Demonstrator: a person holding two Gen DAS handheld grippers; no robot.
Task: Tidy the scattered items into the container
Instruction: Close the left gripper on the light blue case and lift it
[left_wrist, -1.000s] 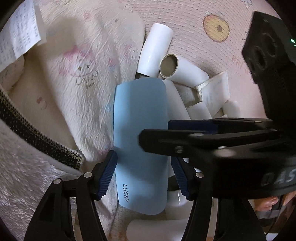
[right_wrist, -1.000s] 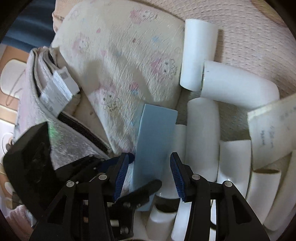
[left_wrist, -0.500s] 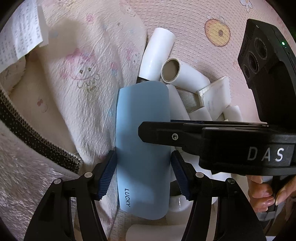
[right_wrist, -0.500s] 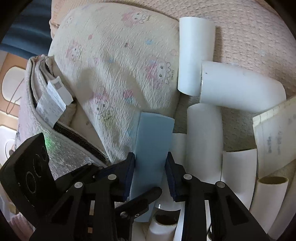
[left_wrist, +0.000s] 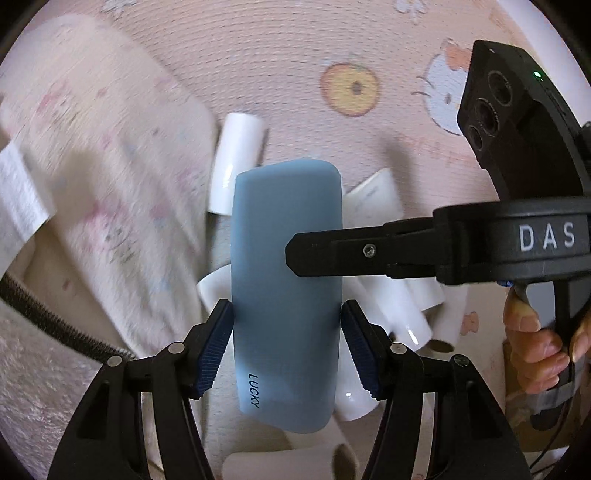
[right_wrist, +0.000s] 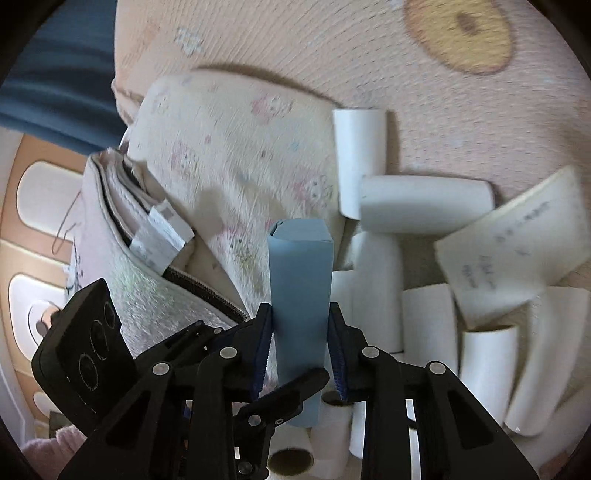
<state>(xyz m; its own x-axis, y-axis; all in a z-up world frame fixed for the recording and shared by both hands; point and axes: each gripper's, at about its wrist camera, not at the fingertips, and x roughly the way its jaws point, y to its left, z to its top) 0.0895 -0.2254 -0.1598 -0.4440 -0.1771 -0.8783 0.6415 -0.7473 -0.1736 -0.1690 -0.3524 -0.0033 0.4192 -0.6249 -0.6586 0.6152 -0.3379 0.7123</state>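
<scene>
- Blue case, marked LUCKY: I have it gripped by both claws at once, raised above the pile on the pink mat.
- Left gripper: my blue pads press the case's two long sides, clenched across its broad face.
- Right gripper: jaws closing on the case's thin edges, pads touching both sides; in the left view its finger crosses the case's face.
- White tubes: a heap on the mat beneath and right of the case, lying at mixed angles.
- Notepad: resting tilted on the tubes.
- Patterned cloth: folded, left of the case.
- Zipped pouch: lower left, mouth gaping, labels showing.
</scene>
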